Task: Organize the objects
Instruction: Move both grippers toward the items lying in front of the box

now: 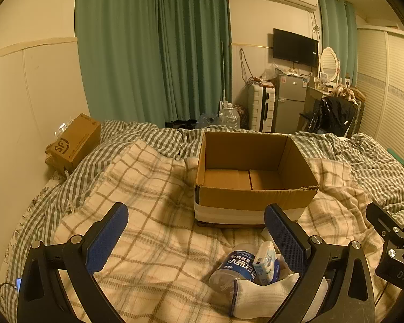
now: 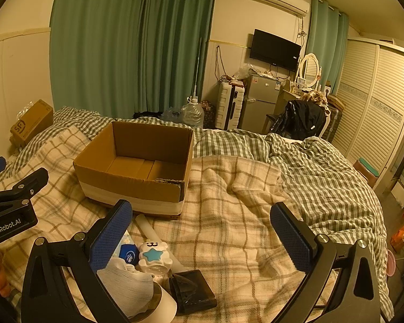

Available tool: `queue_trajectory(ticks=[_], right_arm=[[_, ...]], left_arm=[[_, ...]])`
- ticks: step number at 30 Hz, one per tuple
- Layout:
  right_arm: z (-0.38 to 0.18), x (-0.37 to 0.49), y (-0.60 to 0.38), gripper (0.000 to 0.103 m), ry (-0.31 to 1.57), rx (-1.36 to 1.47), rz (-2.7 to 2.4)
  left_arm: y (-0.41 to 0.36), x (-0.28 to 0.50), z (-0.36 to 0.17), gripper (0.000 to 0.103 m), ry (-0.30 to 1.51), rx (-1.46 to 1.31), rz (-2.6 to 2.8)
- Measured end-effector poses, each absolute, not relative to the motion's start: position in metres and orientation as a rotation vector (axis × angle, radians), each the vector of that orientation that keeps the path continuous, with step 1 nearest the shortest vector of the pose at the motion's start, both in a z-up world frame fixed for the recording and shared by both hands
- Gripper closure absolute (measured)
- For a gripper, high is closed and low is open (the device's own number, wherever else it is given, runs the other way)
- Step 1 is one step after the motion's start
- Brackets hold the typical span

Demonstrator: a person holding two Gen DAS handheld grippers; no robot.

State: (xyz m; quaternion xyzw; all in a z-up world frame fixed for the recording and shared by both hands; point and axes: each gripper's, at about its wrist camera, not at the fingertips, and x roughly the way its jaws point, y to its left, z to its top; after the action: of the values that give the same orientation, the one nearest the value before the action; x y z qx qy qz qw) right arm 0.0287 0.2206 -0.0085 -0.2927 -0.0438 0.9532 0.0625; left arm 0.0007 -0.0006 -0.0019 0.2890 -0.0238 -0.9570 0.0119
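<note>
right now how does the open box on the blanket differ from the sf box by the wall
The open box sits upright mid-bed with its top open and nothing visible inside; the SF box looks closed and lies tilted at the bed's edge against the wall. The open box has a white band around its base; the SF box bears a printed logo. The open box appears larger, though it is nearer. Both are brown cardboard.

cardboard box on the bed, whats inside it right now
Nothing visible inside the open cardboard box: both wrist views show only its bare bottom flaps. The strip of floor just behind the near wall is hidden in both views, so something small and flat there cannot be ruled out.
</note>
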Motion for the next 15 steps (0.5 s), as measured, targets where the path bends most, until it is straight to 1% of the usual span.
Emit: queue_trajectory(ticks=[15], right_arm=[[-0.0087,0.0307,0.216,0.0,-0.135,-0.891,2.887]], left_arm=[[-0.002,-0.0002,-0.0042,0.0,-0.077,0.908,-2.975]])
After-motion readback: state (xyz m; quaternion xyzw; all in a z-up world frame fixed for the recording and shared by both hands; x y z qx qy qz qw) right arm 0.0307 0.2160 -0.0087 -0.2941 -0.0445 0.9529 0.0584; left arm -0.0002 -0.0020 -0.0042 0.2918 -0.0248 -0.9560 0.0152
